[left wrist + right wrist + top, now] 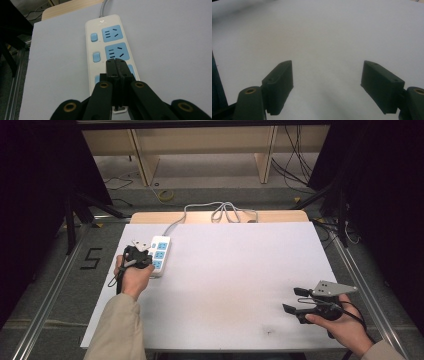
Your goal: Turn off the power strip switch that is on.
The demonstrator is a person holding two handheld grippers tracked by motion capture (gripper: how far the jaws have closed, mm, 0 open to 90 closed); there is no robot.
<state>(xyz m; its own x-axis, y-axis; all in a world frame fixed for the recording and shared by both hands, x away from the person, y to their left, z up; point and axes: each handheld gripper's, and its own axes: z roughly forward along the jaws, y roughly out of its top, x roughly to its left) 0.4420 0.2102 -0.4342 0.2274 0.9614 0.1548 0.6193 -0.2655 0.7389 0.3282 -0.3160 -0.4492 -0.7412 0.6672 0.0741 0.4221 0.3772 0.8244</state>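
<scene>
Power strip at the white tabletop's far-left corner

The power strip (110, 47), white with blue sockets, lies under the left gripper (116, 65), whose jaws are pressed together above it; the right gripper (327, 85), jaws spread, hovers near the tabletop's (230, 275) near-right corner. A "5" (91, 258) marks the grey floor.

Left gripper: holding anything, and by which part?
Nothing held. The left gripper is shut, jaws together with nothing between them, tips over the white power strip with blue sockets; contact cannot be told.
</scene>
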